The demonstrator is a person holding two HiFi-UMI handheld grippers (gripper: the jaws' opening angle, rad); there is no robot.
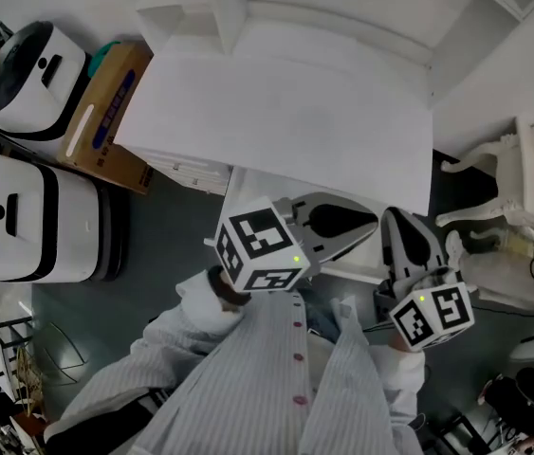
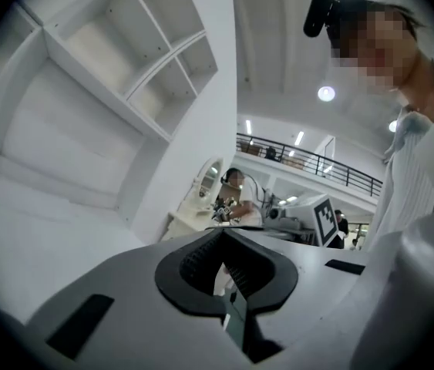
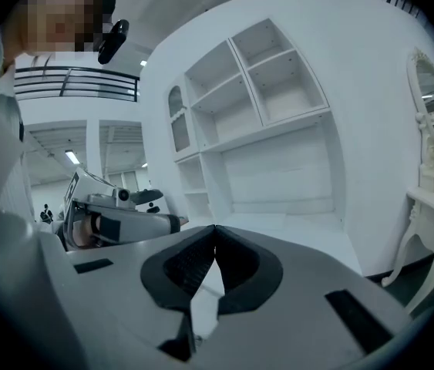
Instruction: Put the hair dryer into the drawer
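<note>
No hair dryer shows in any view, and I cannot make out a drawer. In the head view a white desk (image 1: 285, 112) lies ahead of me. I hold both grippers close to my chest over its near edge. My left gripper (image 1: 371, 223) has its jaws closed tip to tip with nothing between them, as the left gripper view (image 2: 222, 234) confirms. My right gripper (image 1: 393, 215) sits beside it, and in the right gripper view (image 3: 215, 228) its jaws also meet on nothing. Both point roughly level toward the white shelving.
Two white-and-black machines (image 1: 29, 221) (image 1: 29, 74) and a cardboard box (image 1: 105, 112) stand left of the desk. An ornate white piece of furniture (image 1: 518, 183) stands at the right. White shelves (image 3: 267, 91) rise behind the desk. A person (image 2: 236, 195) sits at a far table.
</note>
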